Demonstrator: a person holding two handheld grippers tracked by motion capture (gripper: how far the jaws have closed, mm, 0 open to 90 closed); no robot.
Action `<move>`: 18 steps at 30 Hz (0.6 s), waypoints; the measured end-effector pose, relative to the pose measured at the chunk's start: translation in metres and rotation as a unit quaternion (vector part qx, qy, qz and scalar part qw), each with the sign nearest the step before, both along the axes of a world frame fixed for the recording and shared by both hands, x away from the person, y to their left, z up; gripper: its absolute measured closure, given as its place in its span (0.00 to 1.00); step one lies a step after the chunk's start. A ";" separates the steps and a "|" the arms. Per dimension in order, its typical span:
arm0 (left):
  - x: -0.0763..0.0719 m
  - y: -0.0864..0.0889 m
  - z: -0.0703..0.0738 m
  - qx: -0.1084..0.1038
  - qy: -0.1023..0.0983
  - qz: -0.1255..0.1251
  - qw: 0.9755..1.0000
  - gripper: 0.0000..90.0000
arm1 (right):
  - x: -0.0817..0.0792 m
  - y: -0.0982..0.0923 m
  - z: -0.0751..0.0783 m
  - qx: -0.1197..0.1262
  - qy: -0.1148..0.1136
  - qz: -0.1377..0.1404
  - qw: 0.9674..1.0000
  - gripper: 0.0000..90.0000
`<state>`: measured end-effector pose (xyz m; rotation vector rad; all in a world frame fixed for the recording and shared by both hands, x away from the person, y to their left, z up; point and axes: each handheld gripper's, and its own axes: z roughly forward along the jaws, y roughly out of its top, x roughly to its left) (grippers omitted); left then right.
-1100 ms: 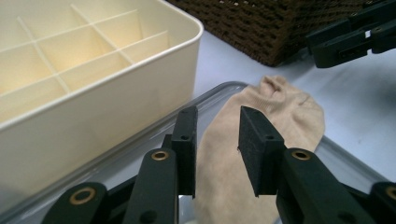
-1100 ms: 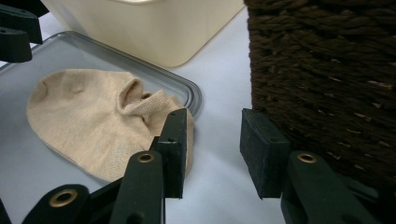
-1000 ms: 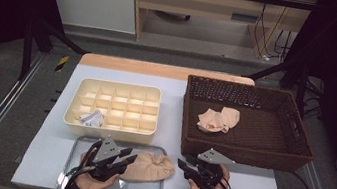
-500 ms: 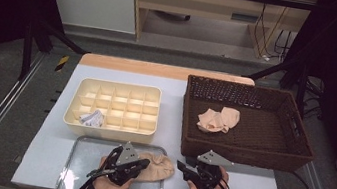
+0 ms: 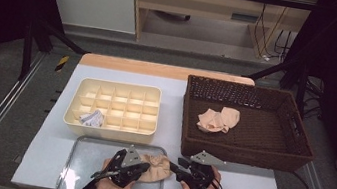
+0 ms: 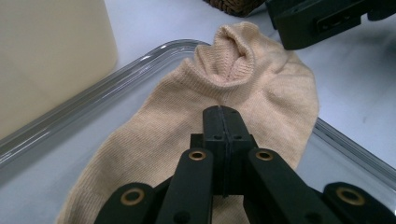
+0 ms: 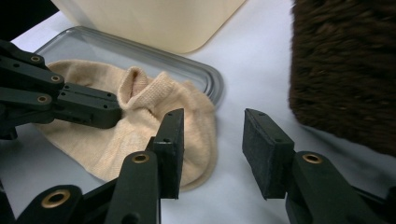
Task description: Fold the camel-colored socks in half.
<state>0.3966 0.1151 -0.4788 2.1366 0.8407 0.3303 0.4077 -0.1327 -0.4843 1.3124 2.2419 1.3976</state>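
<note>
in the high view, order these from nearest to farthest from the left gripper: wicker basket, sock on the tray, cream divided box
From the left gripper:
1. Sock on the tray, right at its jaws.
2. Cream divided box, just beyond the tray.
3. Wicker basket, off to the right.

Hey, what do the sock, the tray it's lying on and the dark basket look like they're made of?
The sock looks like a soft beige knit: fine ribbed stitches show, and it bunches near the cuff. The tray appears to be metal with a shiny finish, judging by its rolled, reflective rim, though glossy plastic is possible. The basket looks like dark brown woven wicker, with a coarse weave along its walls.
</note>
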 end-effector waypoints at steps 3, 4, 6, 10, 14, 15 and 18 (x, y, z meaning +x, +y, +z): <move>-0.001 0.000 -0.001 0.001 -0.001 0.001 1.000 0.99 | 0.001 0.005 -0.005 -0.005 0.012 0.004 1.000 0.66; -0.001 0.000 -0.001 0.001 -0.001 0.001 1.000 0.99 | 0.002 0.006 -0.006 -0.006 0.012 0.004 1.000 0.67; -0.001 0.000 -0.001 0.002 -0.002 0.002 1.000 0.99 | 0.001 0.008 -0.007 -0.009 0.015 0.007 1.000 0.70; -0.001 0.000 -0.001 0.001 -0.001 0.002 1.000 0.99 | 0.001 0.009 -0.008 -0.013 0.024 0.011 1.000 0.76; -0.001 0.000 -0.001 0.001 -0.001 0.003 1.000 0.99 | -0.001 0.011 -0.008 -0.017 0.029 0.018 0.999 0.87; -0.001 0.000 -0.001 0.001 -0.001 0.003 1.000 0.99 | -0.001 0.011 -0.008 -0.011 0.036 0.015 0.999 0.89; -0.001 0.000 -0.001 0.000 0.000 0.004 1.000 0.99 | -0.001 0.011 -0.009 -0.006 0.045 0.014 0.999 0.92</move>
